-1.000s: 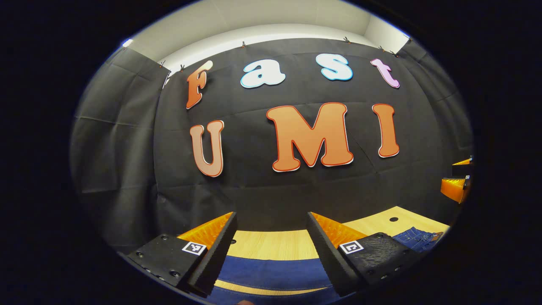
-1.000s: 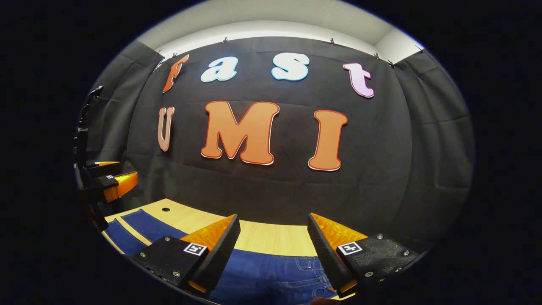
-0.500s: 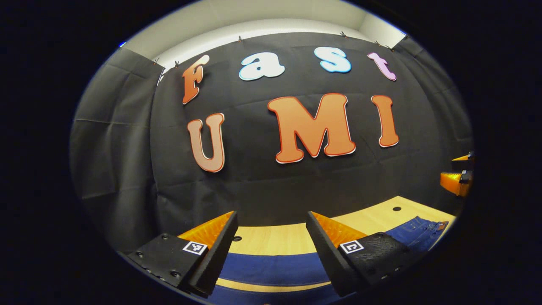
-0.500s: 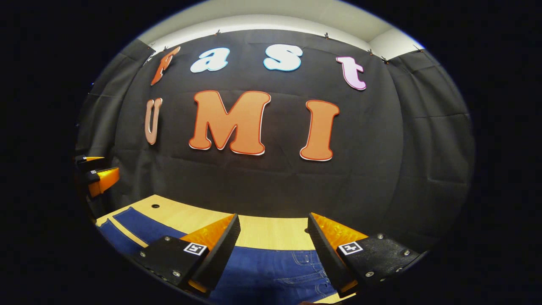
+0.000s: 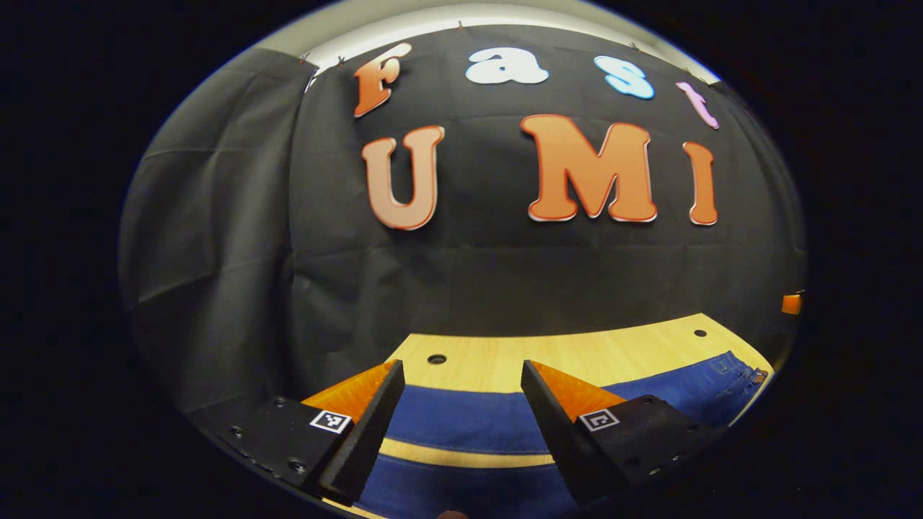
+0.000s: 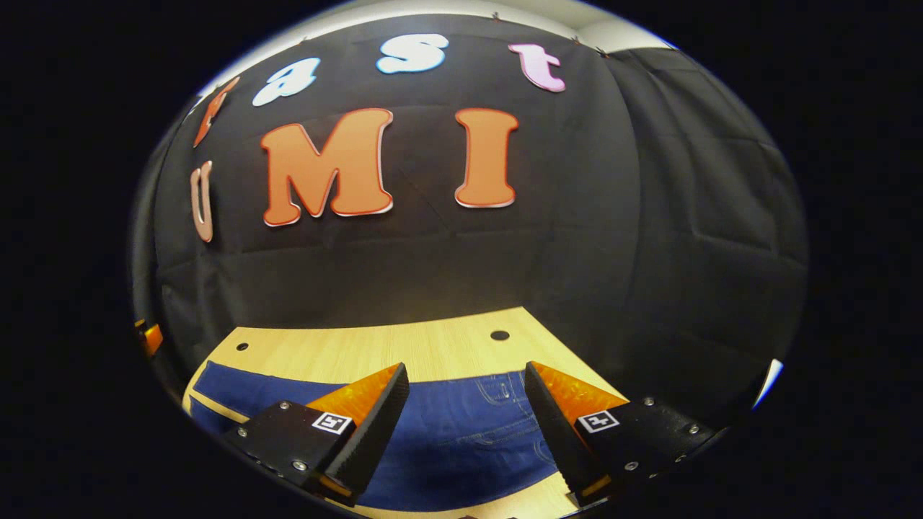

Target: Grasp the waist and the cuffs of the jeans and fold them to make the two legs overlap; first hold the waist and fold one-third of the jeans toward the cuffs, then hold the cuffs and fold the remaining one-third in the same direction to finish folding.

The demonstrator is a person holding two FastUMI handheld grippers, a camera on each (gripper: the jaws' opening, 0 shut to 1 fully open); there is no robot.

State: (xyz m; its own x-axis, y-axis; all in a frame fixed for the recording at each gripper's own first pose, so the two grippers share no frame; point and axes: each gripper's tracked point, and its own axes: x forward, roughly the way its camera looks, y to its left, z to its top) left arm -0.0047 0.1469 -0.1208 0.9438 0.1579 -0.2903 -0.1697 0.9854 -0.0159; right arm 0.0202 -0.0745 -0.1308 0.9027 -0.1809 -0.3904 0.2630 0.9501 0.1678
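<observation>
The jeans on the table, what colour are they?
Dark blue denim jeans, seen best in the right gripper view, lying on the light wooden table.

One pair of jeans [image 5: 461, 422] lies flat beneath the fingers, its two legs side by side with a strip of table [image 5: 577, 353] between them. There is one wooden table, with two small holes ahead of the fingers in each view, and two grippers [image 5: 458, 432] [image 6: 461, 432], each with two fingers.

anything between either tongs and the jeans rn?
Nothing visible. The left tongs are open over the two spread legs of the jeans, with a strip of bare table between the legs. The right tongs are open over the waist end. No other object lies on the denim.
</observation>
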